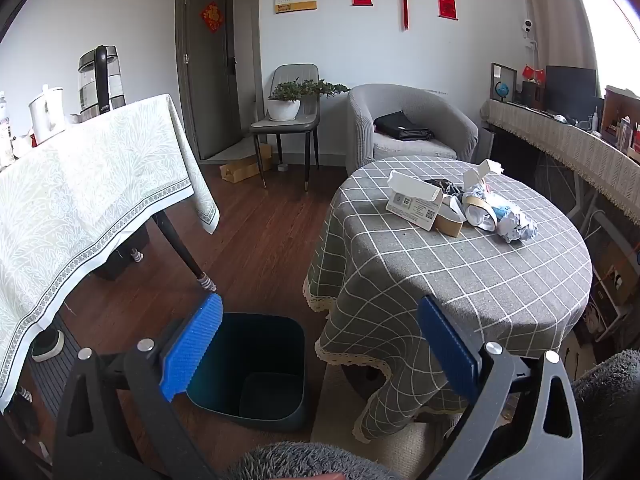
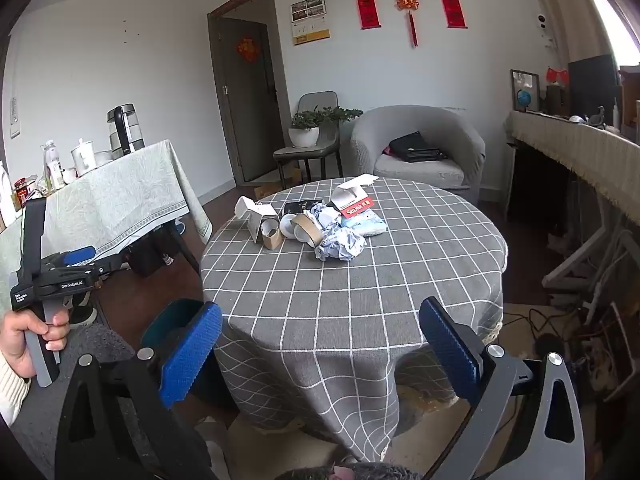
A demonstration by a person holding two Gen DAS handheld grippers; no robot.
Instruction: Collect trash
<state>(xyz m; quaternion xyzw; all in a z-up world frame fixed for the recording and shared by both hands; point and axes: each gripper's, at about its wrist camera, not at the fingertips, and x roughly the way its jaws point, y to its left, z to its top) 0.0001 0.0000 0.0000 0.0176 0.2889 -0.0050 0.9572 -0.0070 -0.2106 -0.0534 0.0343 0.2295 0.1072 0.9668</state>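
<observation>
Both grippers, left gripper [image 1: 320, 344] and right gripper [image 2: 320, 344], gape wide and empty; bin [image 1: 256, 364] waits lower centre to receive trash [image 2: 320, 228] heaped mid-frame on the table [image 2: 360, 300].

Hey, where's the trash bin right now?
The dark trash bin stands on the wood floor at bottom centre of the left wrist view, just left of the round table with the grey checked cloth.

Grey white-checked tablecloth [image 2: 360, 280], dark teal bin [image 1: 256, 364], blue claw pads [image 1: 192, 348] — ribbed
</observation>
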